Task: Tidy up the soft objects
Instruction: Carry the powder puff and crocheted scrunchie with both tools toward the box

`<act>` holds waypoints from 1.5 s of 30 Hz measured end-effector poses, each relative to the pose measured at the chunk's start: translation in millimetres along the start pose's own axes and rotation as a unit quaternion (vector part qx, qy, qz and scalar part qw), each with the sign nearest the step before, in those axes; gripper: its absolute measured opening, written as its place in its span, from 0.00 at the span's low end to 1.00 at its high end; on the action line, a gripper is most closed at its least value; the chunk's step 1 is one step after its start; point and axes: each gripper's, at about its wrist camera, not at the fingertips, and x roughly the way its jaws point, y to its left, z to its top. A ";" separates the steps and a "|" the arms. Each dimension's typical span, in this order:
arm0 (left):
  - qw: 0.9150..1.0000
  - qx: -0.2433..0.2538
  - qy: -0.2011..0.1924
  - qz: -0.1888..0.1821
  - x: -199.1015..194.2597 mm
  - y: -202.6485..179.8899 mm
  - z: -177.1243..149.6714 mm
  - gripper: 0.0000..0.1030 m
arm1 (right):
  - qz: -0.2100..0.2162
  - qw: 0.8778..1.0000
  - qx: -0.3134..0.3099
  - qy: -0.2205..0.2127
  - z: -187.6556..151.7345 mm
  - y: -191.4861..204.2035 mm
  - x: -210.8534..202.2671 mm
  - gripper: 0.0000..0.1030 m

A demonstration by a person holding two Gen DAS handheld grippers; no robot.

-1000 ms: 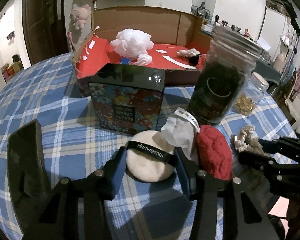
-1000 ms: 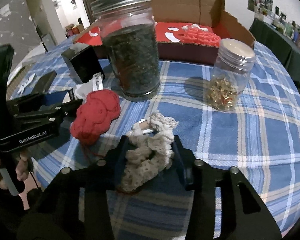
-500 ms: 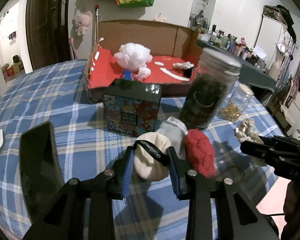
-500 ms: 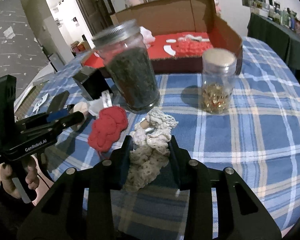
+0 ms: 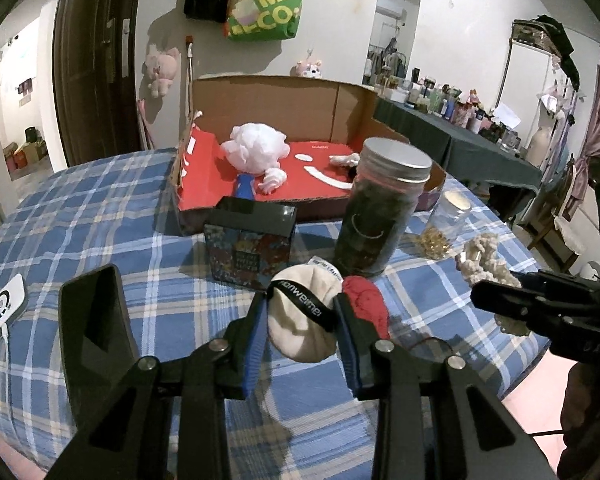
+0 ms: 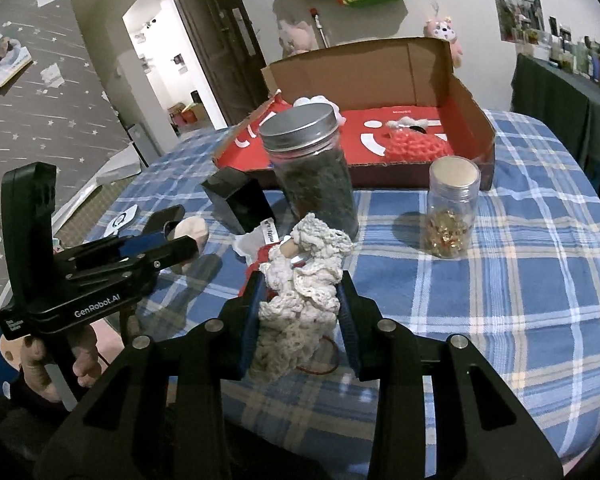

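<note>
Cream crocheted lace (image 6: 300, 304) bunches in the right tool (image 6: 300, 308); the left tool (image 5: 300, 332) squeezes a round velvety puff (image 5: 300, 320).

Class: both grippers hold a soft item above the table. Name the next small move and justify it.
Probably carry both toward the open cardboard box: the left gripper clamps the cream puff, the right gripper the crocheted piece, and soft items already lie there, behind the tall jar.

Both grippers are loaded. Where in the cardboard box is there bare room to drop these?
The red floor of the open cardboard box is bare mid-box, between the white mesh puff at its left and the red knitted piece at its right front. The tall dark-filled glass jar crowds the near approach.
</note>
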 end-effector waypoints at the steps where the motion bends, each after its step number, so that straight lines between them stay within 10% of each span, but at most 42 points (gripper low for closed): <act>1: 1.000 0.001 -0.001 0.000 -1.0 0.0 0.4 0.34 | 0.001 1.000 -0.001 0.000 -0.3 0.7 -0.7 0.33; 45: 0.998 0.023 -0.055 -0.022 -10.1 -1.6 55.6 0.34 | 0.006 0.999 -0.005 -0.033 33.1 -9.8 -9.2 0.33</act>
